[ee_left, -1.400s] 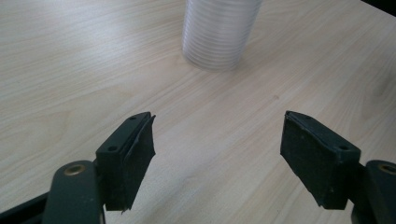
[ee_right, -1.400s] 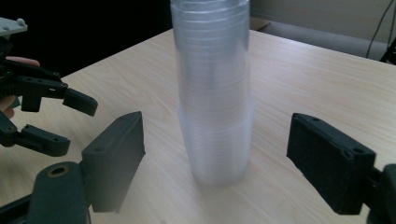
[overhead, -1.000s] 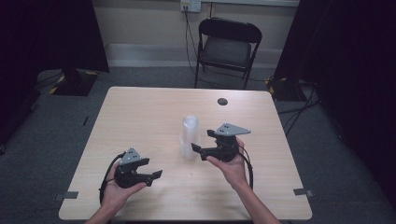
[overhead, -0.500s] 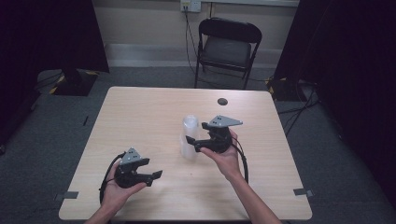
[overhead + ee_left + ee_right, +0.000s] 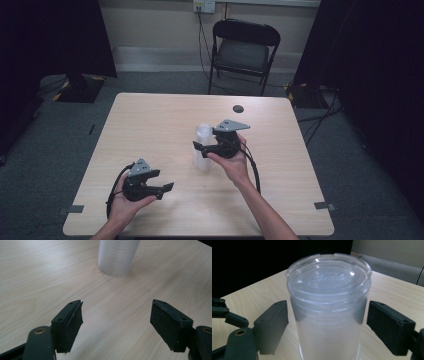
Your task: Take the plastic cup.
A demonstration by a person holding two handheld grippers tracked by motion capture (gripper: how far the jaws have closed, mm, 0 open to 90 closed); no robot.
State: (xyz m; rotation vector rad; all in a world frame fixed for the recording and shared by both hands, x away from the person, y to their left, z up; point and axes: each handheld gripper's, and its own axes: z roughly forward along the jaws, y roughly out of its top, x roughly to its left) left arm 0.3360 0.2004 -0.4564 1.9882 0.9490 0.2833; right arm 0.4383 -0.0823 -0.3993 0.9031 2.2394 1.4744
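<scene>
An upside-down stack of clear plastic cups (image 5: 202,137) stands near the middle of the wooden table (image 5: 150,125). My right gripper (image 5: 200,149) is open, one jaw on each side of the stack and a gap between each pad and the wall. The right gripper view brings the stack (image 5: 329,305) up close between the right gripper's (image 5: 329,326) pads. My left gripper (image 5: 166,188) is open and holds nothing, low over the table at the front left, pointing toward the stack. In the left gripper view the stack (image 5: 117,257) stands well beyond the left gripper (image 5: 116,322).
A small black round object (image 5: 238,108) lies near the table's far edge. A black folding chair (image 5: 244,50) stands behind the table. The left gripper (image 5: 224,312) appears at the left edge of the right gripper view.
My right gripper has moved left and slightly away from the person, bringing its open jaws around the cup stack. The left gripper has stayed still.
</scene>
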